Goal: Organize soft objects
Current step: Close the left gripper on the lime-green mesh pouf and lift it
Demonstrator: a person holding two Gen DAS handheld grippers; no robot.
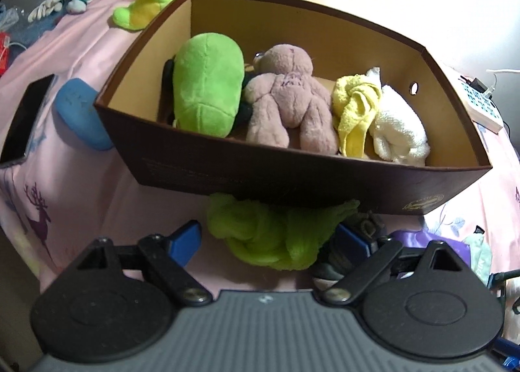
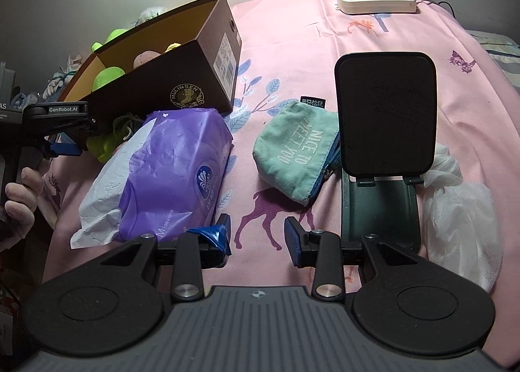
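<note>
Toys are packed in the brown box [image 1: 292, 173] on the pink sheet [image 1: 84, 177]: a green plush [image 1: 208, 89], a pink bear [image 1: 289, 102], a yellow cloth [image 1: 356, 105] and a white towel [image 1: 398, 125] (all side by side). A green cloth [image 1: 269, 235] is seen just before the box, between the spread jaws of the left gripper [image 1: 269, 237], ungripped. The right gripper [image 2: 256, 235] is held apart over bare sheet, nothing clamped, beside a purple tissue pack [image 2: 169, 173].
</note>
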